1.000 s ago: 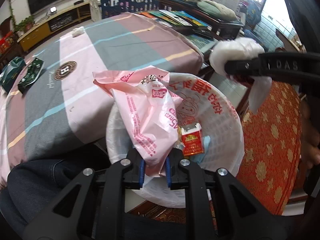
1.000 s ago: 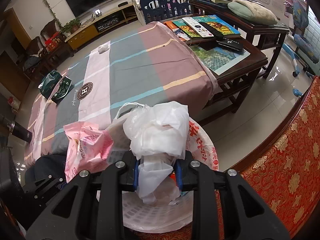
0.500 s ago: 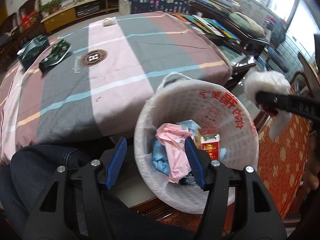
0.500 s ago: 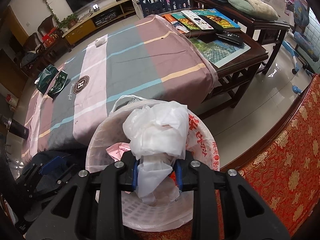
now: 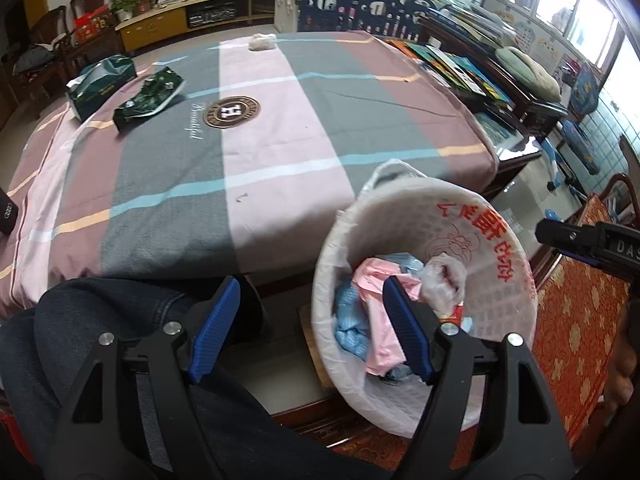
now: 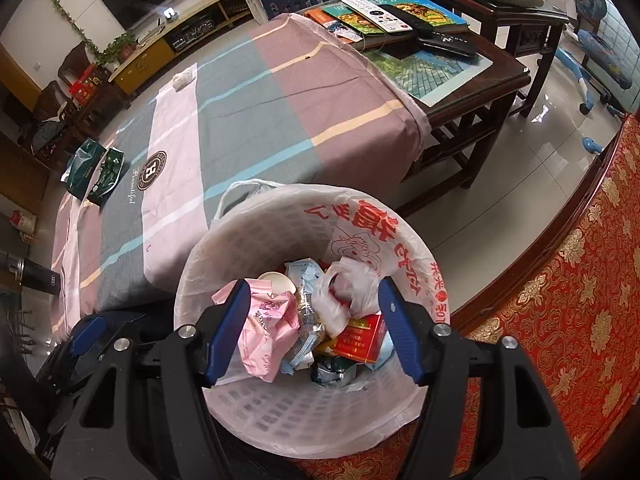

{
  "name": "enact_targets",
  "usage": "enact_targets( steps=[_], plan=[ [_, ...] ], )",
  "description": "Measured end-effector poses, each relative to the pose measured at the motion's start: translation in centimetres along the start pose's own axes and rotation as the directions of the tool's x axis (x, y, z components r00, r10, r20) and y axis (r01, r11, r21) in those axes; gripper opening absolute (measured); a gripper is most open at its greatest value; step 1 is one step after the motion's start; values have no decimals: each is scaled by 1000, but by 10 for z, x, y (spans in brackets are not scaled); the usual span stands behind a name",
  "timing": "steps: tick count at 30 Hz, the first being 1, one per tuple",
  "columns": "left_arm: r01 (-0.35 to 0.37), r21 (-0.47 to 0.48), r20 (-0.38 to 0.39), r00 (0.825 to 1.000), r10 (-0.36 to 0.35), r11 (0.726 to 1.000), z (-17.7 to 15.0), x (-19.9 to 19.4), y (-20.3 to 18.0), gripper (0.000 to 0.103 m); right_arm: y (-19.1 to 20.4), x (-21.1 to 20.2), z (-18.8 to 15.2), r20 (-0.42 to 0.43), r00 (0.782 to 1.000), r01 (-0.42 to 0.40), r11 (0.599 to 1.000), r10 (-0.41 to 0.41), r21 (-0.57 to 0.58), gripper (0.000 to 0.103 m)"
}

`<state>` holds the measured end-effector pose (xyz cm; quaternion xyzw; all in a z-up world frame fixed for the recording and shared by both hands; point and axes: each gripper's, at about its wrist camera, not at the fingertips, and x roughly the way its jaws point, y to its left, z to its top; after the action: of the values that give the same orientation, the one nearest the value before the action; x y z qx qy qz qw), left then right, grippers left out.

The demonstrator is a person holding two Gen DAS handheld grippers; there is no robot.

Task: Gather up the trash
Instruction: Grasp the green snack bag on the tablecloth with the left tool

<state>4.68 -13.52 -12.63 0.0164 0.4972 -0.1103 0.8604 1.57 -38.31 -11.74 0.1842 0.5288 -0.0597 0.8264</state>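
Note:
A white lined trash basket (image 5: 500,280) (image 6: 280,232) stands by the table's near corner. It holds a pink wrapper (image 5: 380,320) (image 6: 268,320), a white plastic bag (image 5: 444,280) (image 6: 344,288), a red box (image 6: 356,338) and other scraps. My left gripper (image 5: 312,332) is open and empty, beside the basket's left rim. My right gripper (image 6: 314,328) is open and empty, right above the basket. Two green wrappers (image 5: 148,96) (image 6: 106,176) and a white crumpled wad (image 5: 262,42) (image 6: 182,78) lie on the striped tablecloth (image 5: 280,120).
A dark wooden side table (image 6: 460,64) with books and remotes stands right of the striped table. A red patterned cushion (image 6: 560,300) is on the right. The person's jeans-clad leg (image 5: 100,320) is under my left gripper. A black object (image 5: 6,216) sits at the table's left edge.
My right gripper has opened and dropped the white plastic bag into the basket. My left gripper, open since letting the pink wrapper fall in, has drawn back to the left.

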Motion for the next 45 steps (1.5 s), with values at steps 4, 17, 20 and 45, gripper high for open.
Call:
enact_targets(
  steps=[4,17,20,45],
  plan=[
    [-38,-93,21,999,40,995,11,2,32,78,6,5,2,-5,1000,1,1000,-1,-7,68],
    [-200,-283,58,973,224,938,121,66,191,87,50,51,35,-2,999,-33,995,33,-98,68],
    [-256,-265,75,956,284,930,167,85,226,91,65,70,43,-29,998,-54,991,51,-119,68],
    [-144,-293,136,972,190,945,167,106,274,23,296,246,286,241,969,34,932,58,-360,80]
  ],
)
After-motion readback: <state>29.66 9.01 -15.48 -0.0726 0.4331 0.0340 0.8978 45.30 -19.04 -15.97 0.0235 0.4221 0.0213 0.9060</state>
